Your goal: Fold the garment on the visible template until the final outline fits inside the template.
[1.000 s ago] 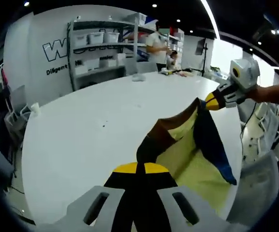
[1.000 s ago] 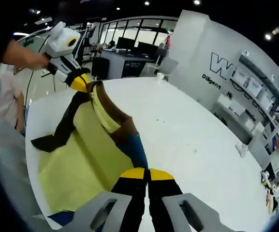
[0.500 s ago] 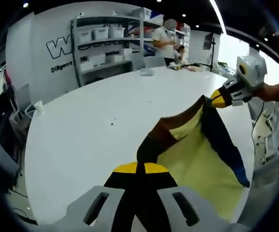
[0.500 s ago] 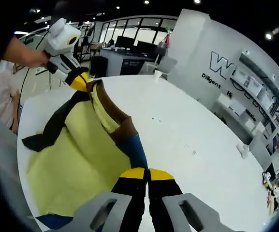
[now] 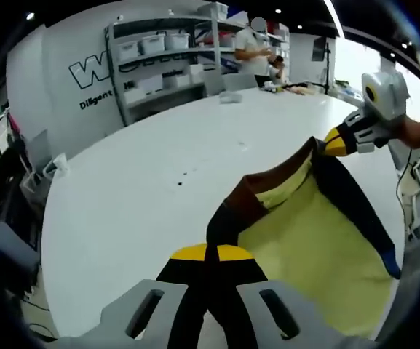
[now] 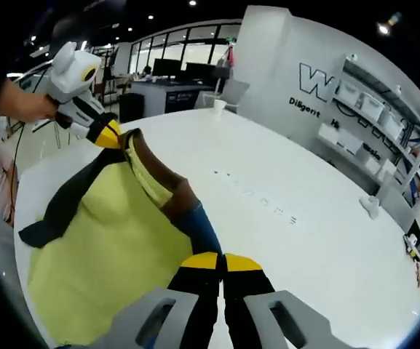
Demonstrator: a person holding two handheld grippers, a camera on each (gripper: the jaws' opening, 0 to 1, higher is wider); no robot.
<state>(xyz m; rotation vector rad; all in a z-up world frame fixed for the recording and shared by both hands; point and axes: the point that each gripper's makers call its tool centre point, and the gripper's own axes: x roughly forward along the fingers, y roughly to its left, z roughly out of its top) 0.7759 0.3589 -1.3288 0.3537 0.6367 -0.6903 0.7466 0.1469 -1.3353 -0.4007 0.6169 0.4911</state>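
A yellow garment [image 5: 308, 240] with a brown collar and dark blue sleeves hangs stretched between my two grippers over the white table [image 5: 159, 167]. My left gripper [image 5: 211, 251] is shut on one shoulder of the garment. At the right of the left gripper view the right gripper [image 5: 335, 141] pinches the other shoulder. In the right gripper view my right gripper [image 6: 222, 258] is shut on the garment [image 6: 108, 233] by its blue sleeve top, and the left gripper [image 6: 110, 135] holds the far shoulder at upper left. The lower hem lies past the table's near edge.
Shelves with white bins [image 5: 166, 58] and a wall with lettering stand behind the table. People [image 5: 257, 51] stand at the far end, where small items lie. A paper cup [image 6: 218, 104] and a small white object [image 6: 372, 206] rest on the table. Chairs stand around the edge.
Both grippers have carried the garment further in over the table; it hangs wider and flatter. The grip on both shoulders is unchanged.
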